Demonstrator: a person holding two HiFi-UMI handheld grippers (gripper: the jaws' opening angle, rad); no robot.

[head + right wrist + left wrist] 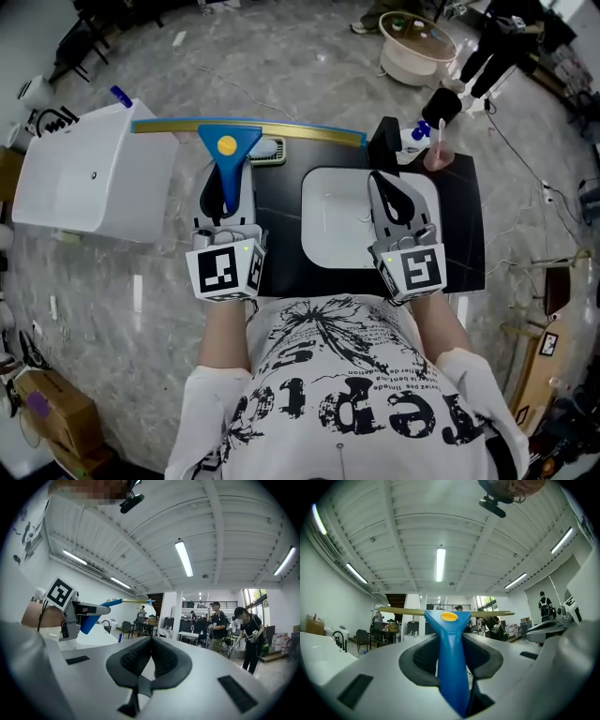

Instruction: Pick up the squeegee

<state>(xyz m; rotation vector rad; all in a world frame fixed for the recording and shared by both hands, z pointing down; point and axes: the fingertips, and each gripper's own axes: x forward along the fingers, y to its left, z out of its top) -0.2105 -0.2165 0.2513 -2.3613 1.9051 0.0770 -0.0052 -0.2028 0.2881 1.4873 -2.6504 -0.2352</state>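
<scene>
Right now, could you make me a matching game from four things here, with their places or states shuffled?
Things:
1 squeegee
2 right gripper
3 white tray
4 white box

Places or states:
A shut, empty
B on the black table
C held in the left gripper
D beside the table, far left in the head view

Pairs: 1-C, 2-A, 3-B, 4-D

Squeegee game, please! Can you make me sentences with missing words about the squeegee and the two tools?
1. The left tool grips the squeegee by its ___ handle.
2. The round spot on the squeegee's head is ___.
3. The right tool has its jaws pressed together with ___ between them.

Missing words: blue; yellow; nothing.
</scene>
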